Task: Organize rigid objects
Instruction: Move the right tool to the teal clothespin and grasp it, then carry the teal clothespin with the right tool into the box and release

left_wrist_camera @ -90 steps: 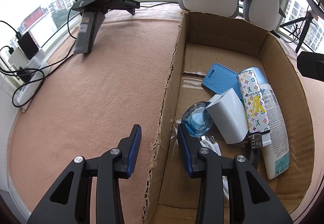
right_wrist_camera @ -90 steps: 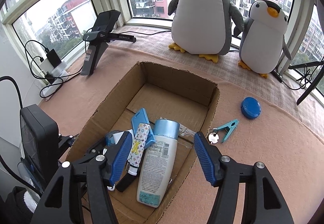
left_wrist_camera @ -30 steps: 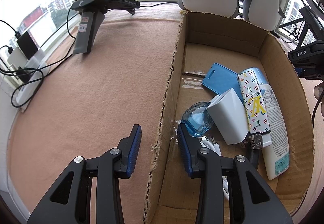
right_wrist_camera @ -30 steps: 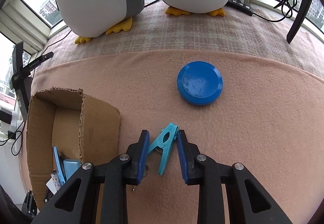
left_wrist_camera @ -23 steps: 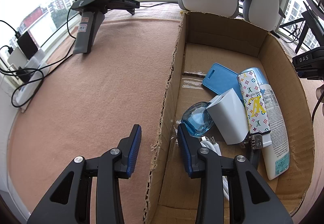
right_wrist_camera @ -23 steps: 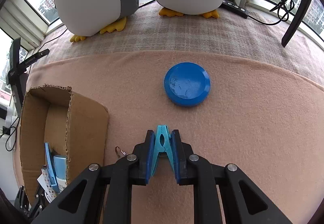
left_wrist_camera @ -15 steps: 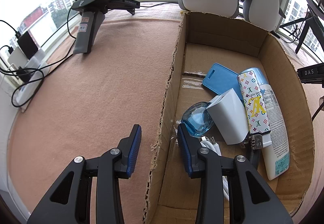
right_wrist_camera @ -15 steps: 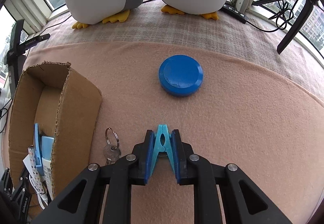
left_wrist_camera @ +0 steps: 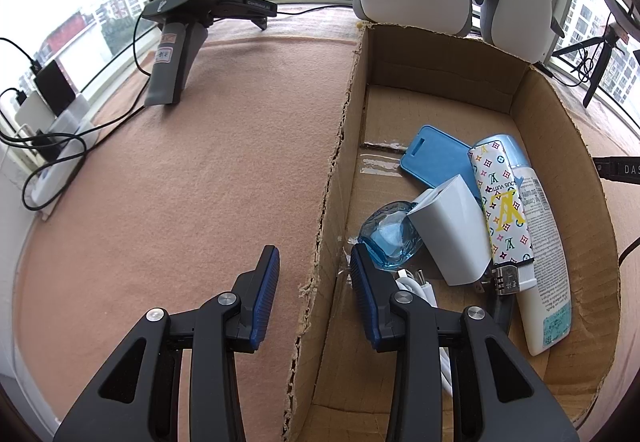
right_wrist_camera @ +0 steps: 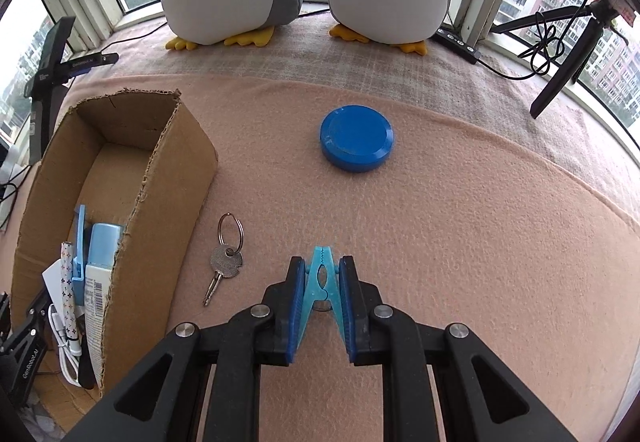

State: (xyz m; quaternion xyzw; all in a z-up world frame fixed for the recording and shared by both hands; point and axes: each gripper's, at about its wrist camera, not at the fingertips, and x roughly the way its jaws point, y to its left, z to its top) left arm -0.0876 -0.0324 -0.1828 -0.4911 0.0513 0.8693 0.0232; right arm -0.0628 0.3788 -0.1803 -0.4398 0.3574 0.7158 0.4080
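Blanket (right_wrist_camera: 480,242): gripped clothespin (right_wrist_camera: 320,282), right-view only

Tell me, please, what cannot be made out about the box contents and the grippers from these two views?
- Left wrist view: the white cable and black item under the white charger are hidden by the left gripper.
- Right wrist view: the cardboard box wall hides most contents.
- Right wrist view: the clothespin tail is hidden between the right gripper fingers.

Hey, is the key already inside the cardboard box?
No, the key lies on the pink cloth beside the cardboard box, outside its wall.
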